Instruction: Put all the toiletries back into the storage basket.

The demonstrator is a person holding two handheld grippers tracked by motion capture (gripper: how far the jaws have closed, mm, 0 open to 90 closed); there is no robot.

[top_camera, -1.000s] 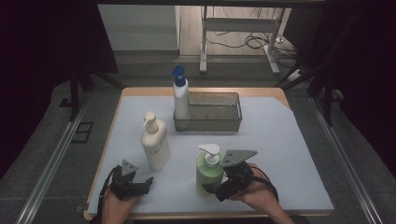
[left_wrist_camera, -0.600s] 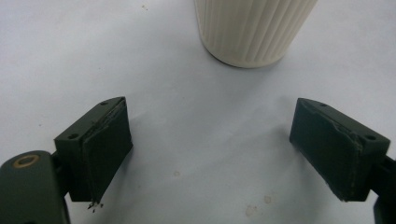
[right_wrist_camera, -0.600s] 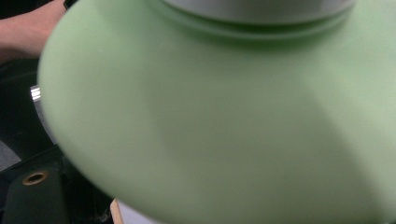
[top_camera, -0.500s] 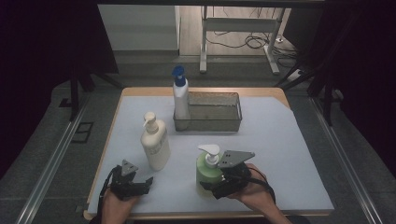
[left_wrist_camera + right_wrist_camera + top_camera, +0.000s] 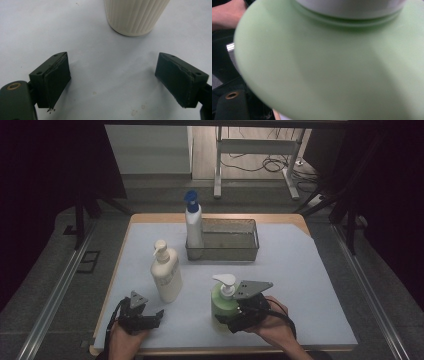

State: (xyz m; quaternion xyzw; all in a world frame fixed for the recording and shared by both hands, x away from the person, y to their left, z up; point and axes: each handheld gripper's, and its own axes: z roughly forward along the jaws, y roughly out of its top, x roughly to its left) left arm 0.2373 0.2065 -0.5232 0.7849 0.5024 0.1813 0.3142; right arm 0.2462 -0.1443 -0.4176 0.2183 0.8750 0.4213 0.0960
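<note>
A green pump bottle (image 5: pixel 222 306) with a white pump stands upright near the front of the table. My right gripper (image 5: pixel 232 318) reaches it from the right, and its jaws have just been closing on the bottle's body. In the right gripper view the green bottle (image 5: pixel 332 70) is pressed close to the camera. My left gripper (image 5: pixel 151 319) rests at the front left, open with nothing between its fingers. In the left gripper view my left gripper (image 5: pixel 117 80) faces the ribbed base of a cream pump bottle (image 5: pixel 133 15), a short way off. The cream bottle (image 5: pixel 166 272) stands upright.
A wire mesh basket (image 5: pixel 240 251) sits at the back of the pale blue mat (image 5: pixel 300 285). A white bottle with a blue cap (image 5: pixel 193 227) stands at its left end. The table's front edge runs just under both hands.
The right gripper has drawn in slightly against the green bottle. The left gripper and the bottles have stayed where they were.
</note>
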